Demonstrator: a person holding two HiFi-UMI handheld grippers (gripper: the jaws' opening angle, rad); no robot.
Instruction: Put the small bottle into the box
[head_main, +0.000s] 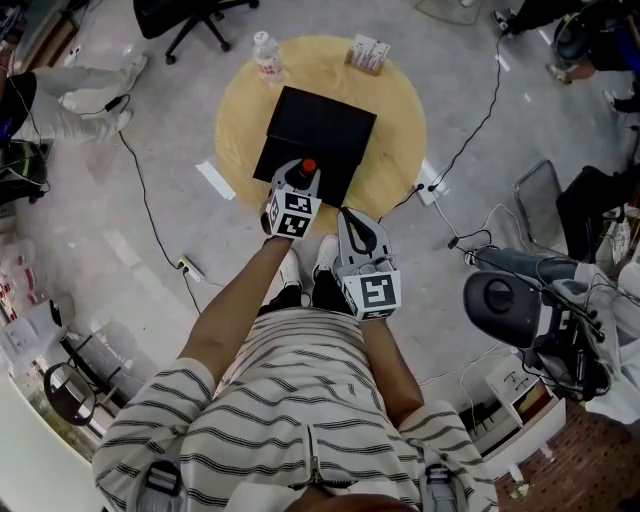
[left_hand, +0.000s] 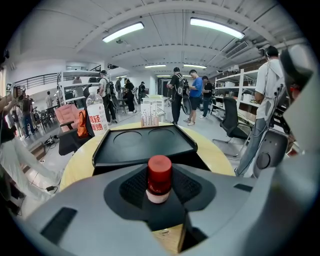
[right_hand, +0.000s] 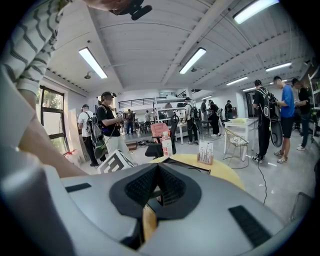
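Left gripper (left_hand: 160, 189) pinches the small bottle (left_hand: 159, 180) just short of the near rim of the box (left_hand: 145, 147), right gripper (right_hand: 156, 187) pressed together on nothing; the bottle looks light, rigid and slick, best held below its red cap (left_hand: 159, 169); only the left gripper view shows that grip, the head view just the cap.

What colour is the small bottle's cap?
Red; the cap shows best in the left gripper view.

1. The table (head_main: 400, 110) top looks like pale wood, smooth and matt.
2. The box (head_main: 325, 135) looks like black plastic with a dull sheen.
3. The small bottle (left_hand: 159, 177) has a glossy red plastic cap.
4. The left gripper (left_hand: 159, 200) has a smooth, matt grey plastic shell, and its pads (left_hand: 135, 187) are black and ribbed.
5. The floor (head_main: 150, 140) is grey and polished.
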